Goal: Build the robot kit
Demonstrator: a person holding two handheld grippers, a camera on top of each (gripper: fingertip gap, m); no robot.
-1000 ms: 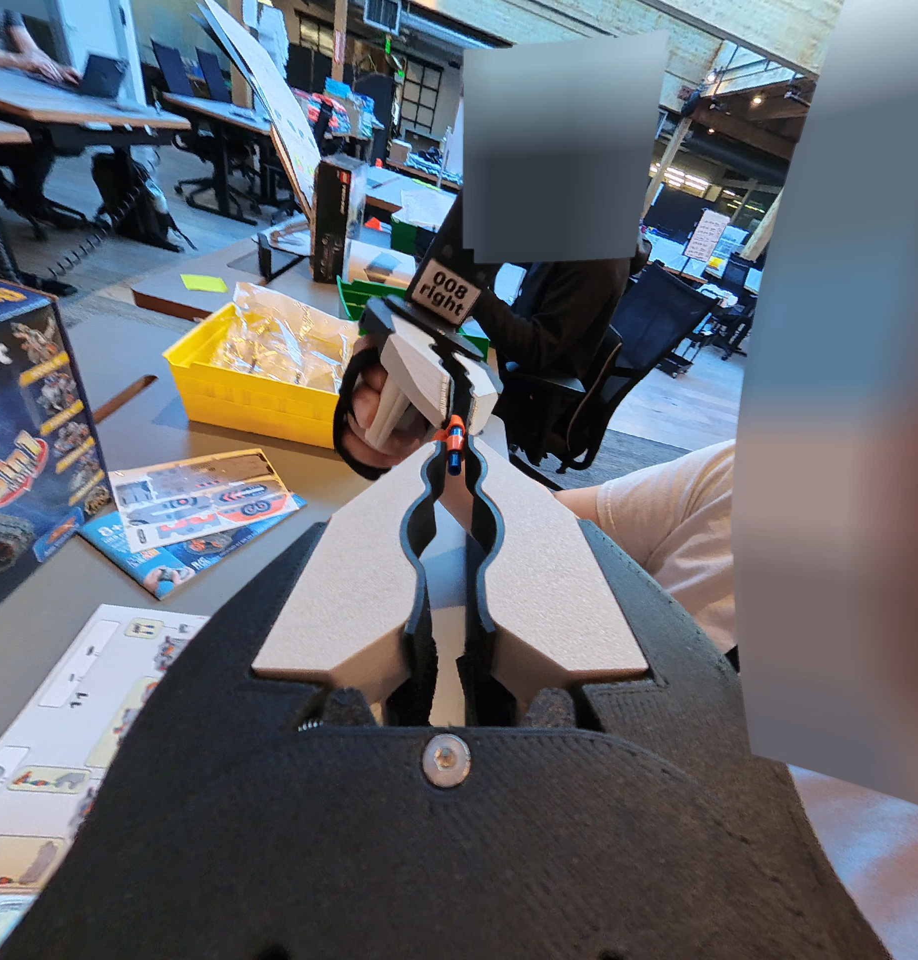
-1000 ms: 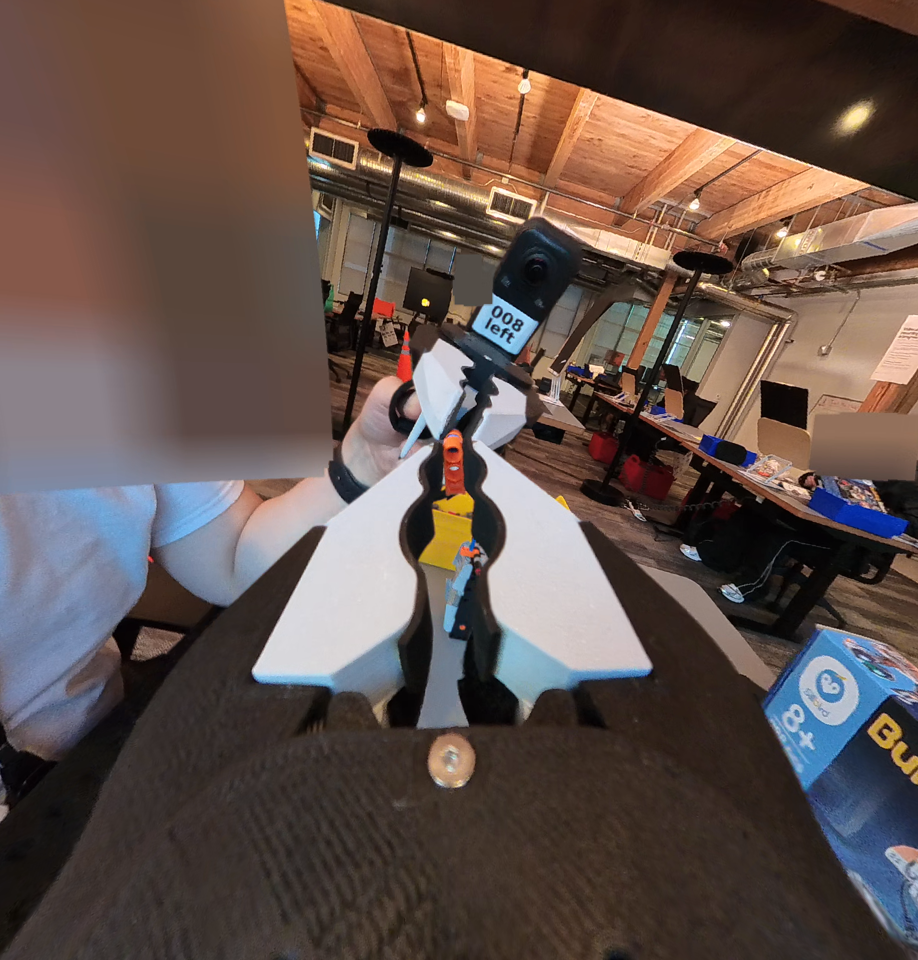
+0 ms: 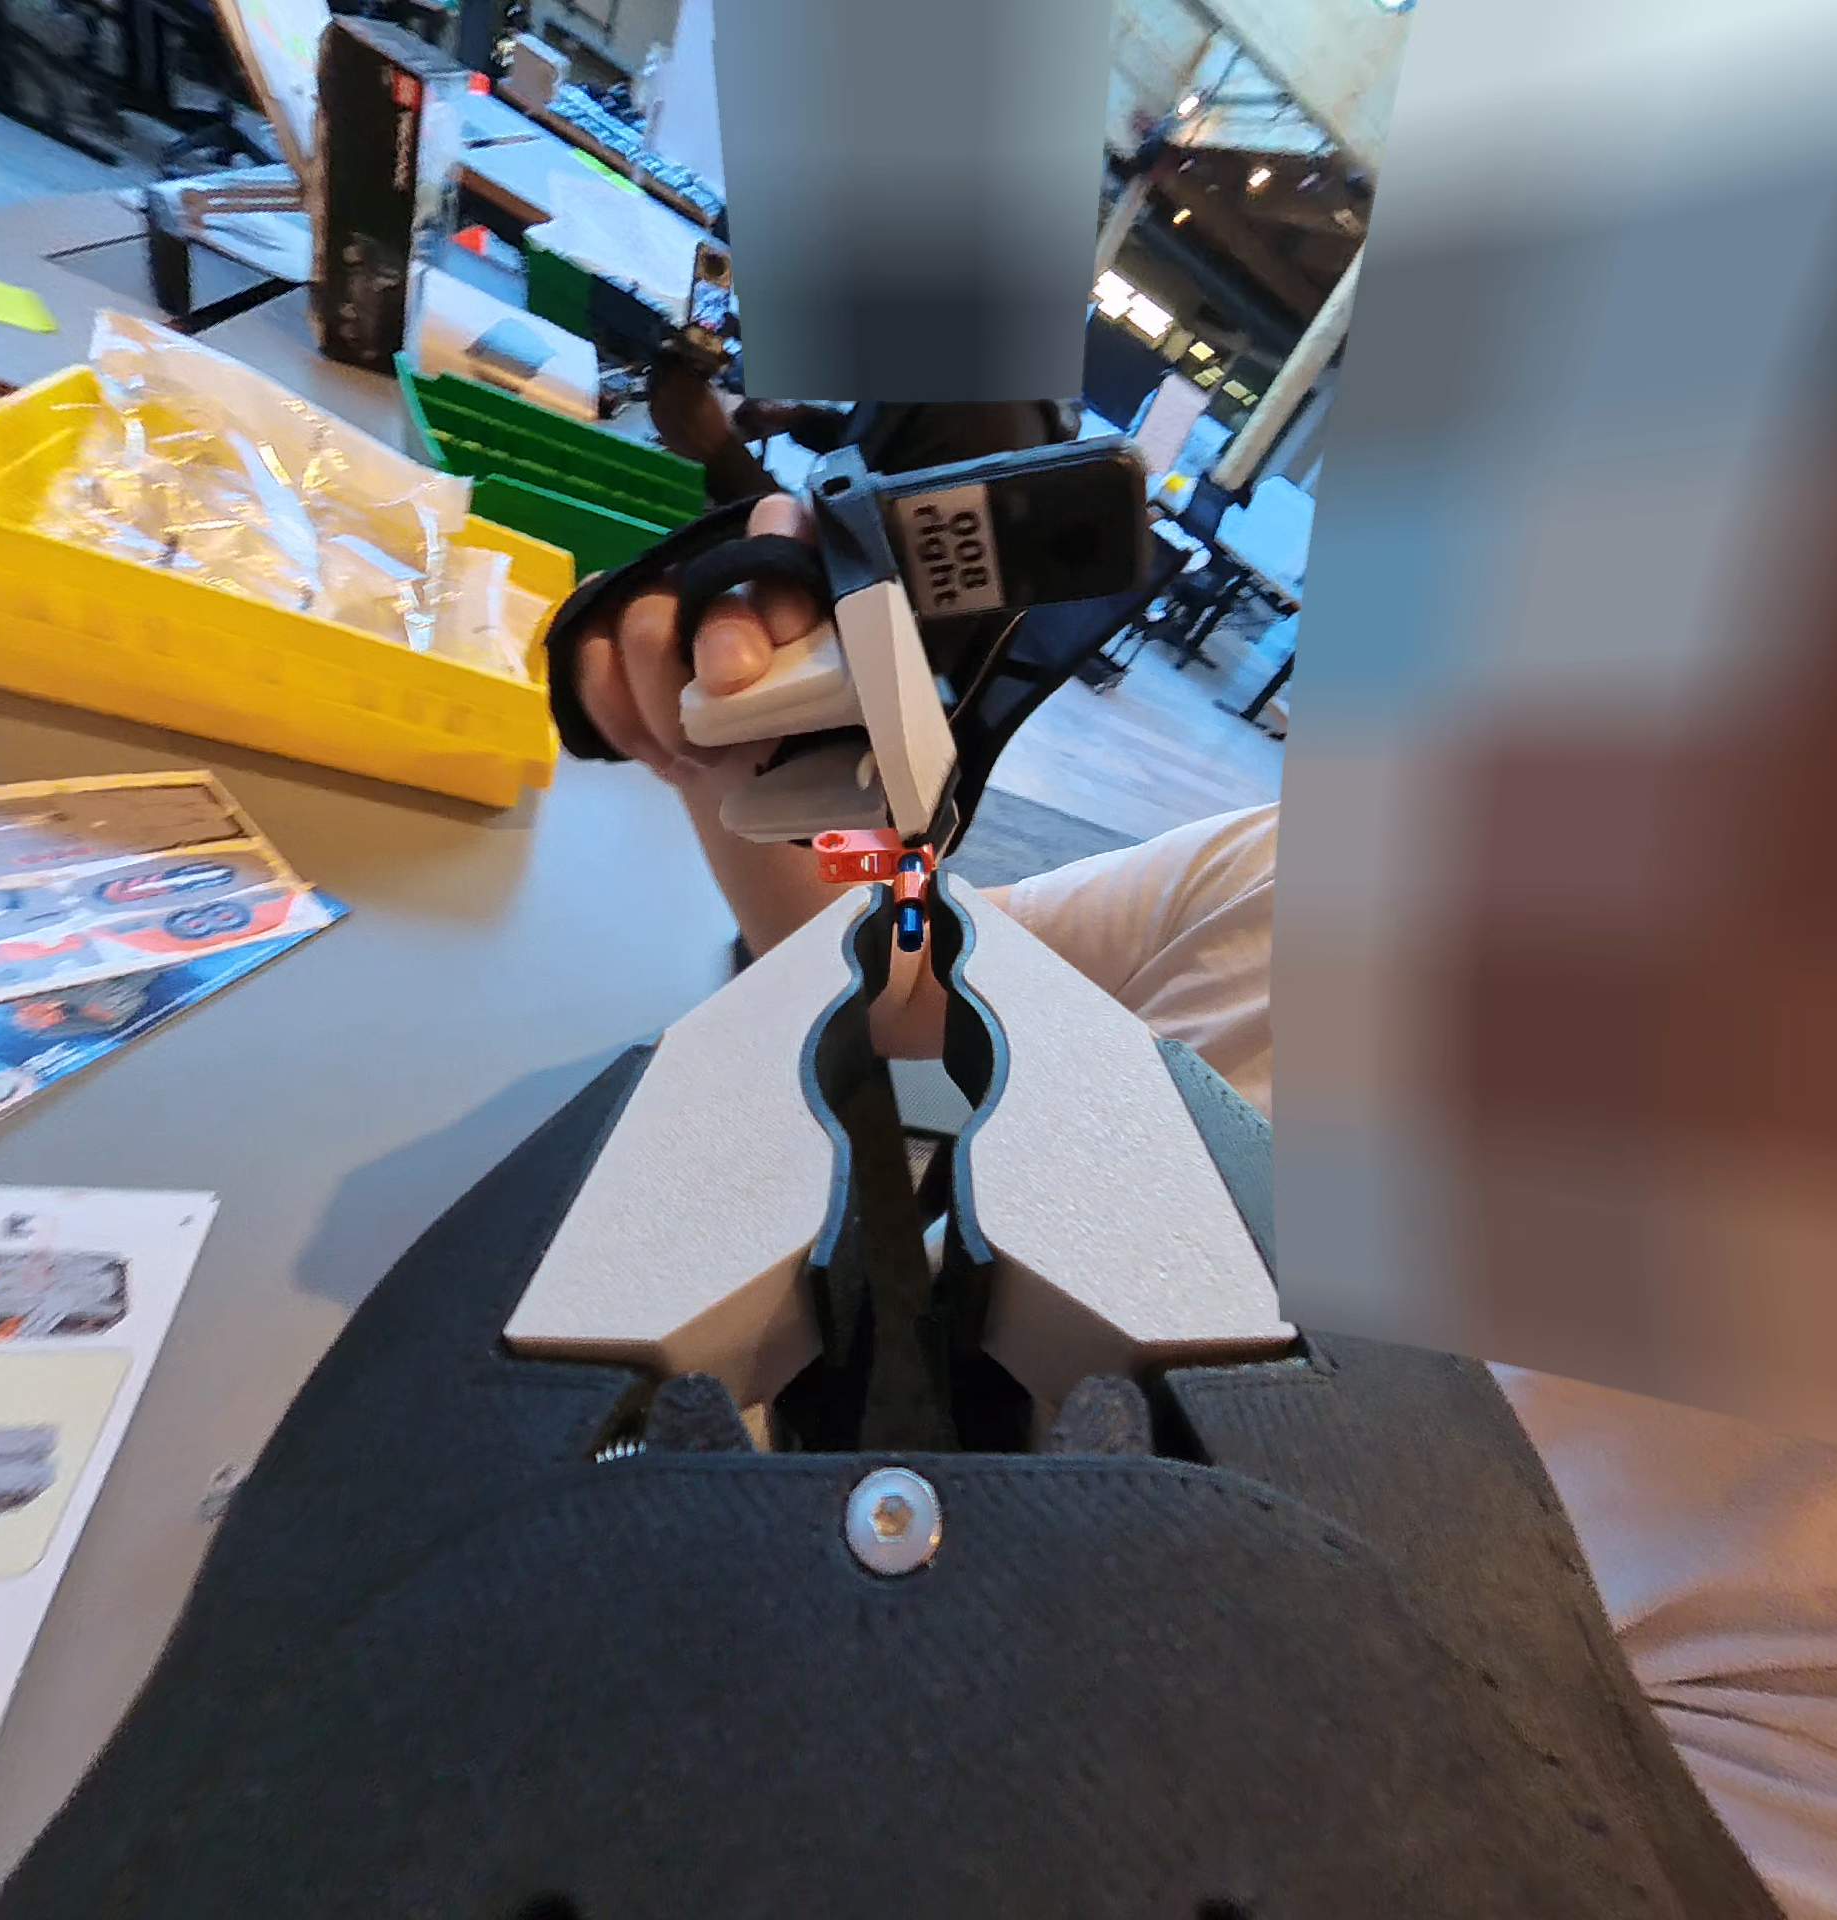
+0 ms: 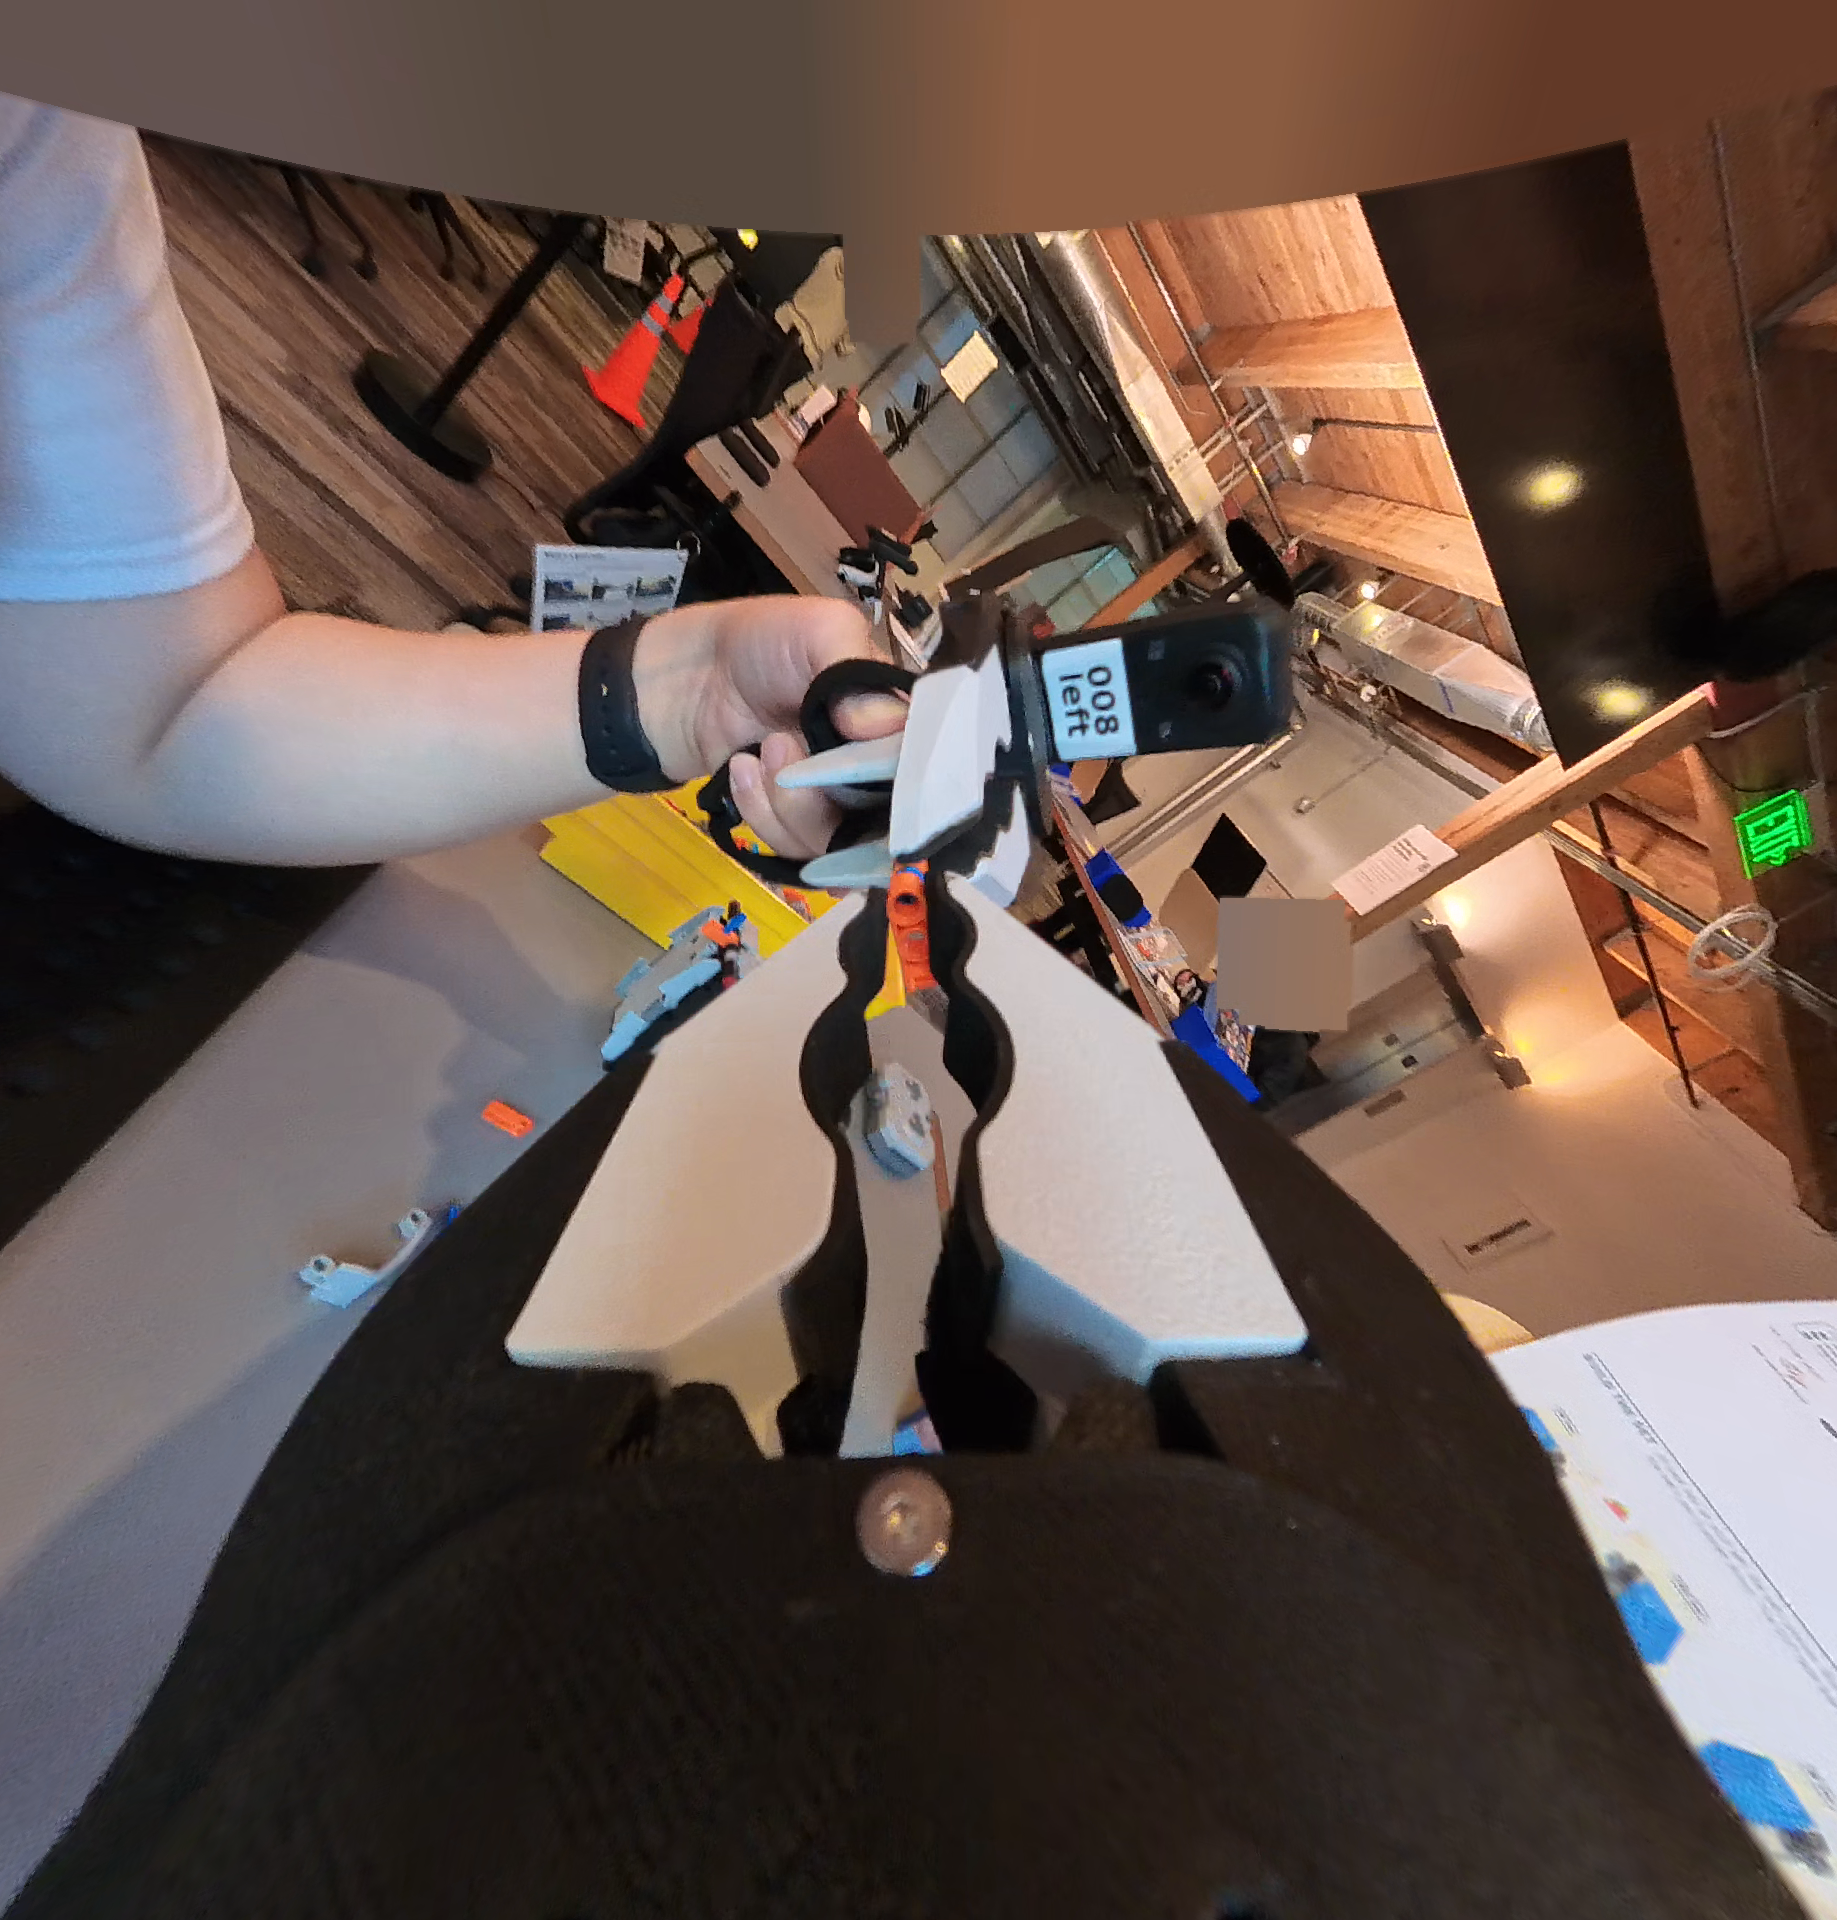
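Orange connector piece (image 3: pixel 860 864) is pinched tip to tip between both closed grippers, left gripper (image 3: pixel 906 906) and right gripper (image 4: pixel 906 914).

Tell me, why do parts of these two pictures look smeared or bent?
Left wrist view: the yellow tray and the leaflets on the table are streaked with motion blur, while the left gripper stays sharp. Right wrist view: the wide lens bends the room's beams, the scene sits tilted, ceiling lamps glare, and the right gripper is crisp. The big flat patches were added afterwards.
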